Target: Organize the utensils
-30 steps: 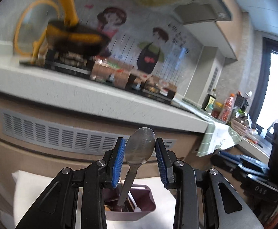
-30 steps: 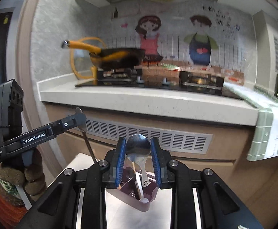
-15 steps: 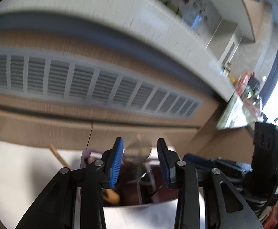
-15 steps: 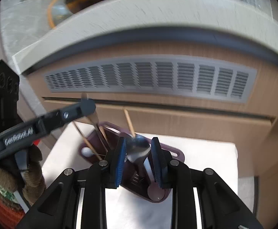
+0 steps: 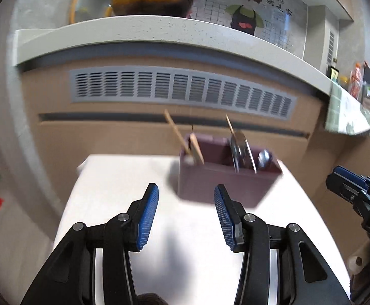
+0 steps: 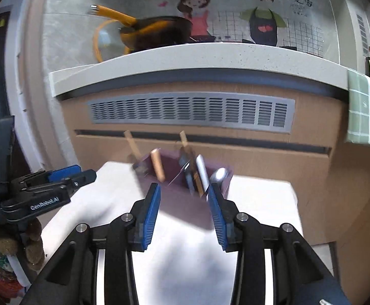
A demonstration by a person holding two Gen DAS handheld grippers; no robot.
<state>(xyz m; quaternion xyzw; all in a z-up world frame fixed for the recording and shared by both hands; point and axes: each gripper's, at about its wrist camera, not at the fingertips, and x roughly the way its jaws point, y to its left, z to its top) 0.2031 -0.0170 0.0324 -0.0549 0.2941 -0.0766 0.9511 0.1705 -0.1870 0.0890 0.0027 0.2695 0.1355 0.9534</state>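
Left gripper (image 5: 186, 207) hangs over the white table (image 5: 113, 183) with its blue-padded jaws spreading wider and nothing between them; the mauve utensil holder (image 5: 223, 183) stands just ahead, slightly right of its line. Right gripper (image 6: 183, 208) points at the same holder (image 6: 174, 203) from the other side, jaws also opening and empty, the right pad close beside a metal spoon (image 6: 219, 175) that stands in the holder's right end. Wooden chopsticks (image 5: 178, 133) lean out of the left compartment; more spoons (image 5: 241, 152) sit in the right one, blurred. Behind the holder rises a brown cabinet front with a grey vent grille (image 5: 182, 89) under a pale countertop (image 5: 159, 29) that carries a dark pan (image 6: 159, 31). Bare tabletop lies open left of the holder and toward both grippers; the far table edge runs close behind the holder
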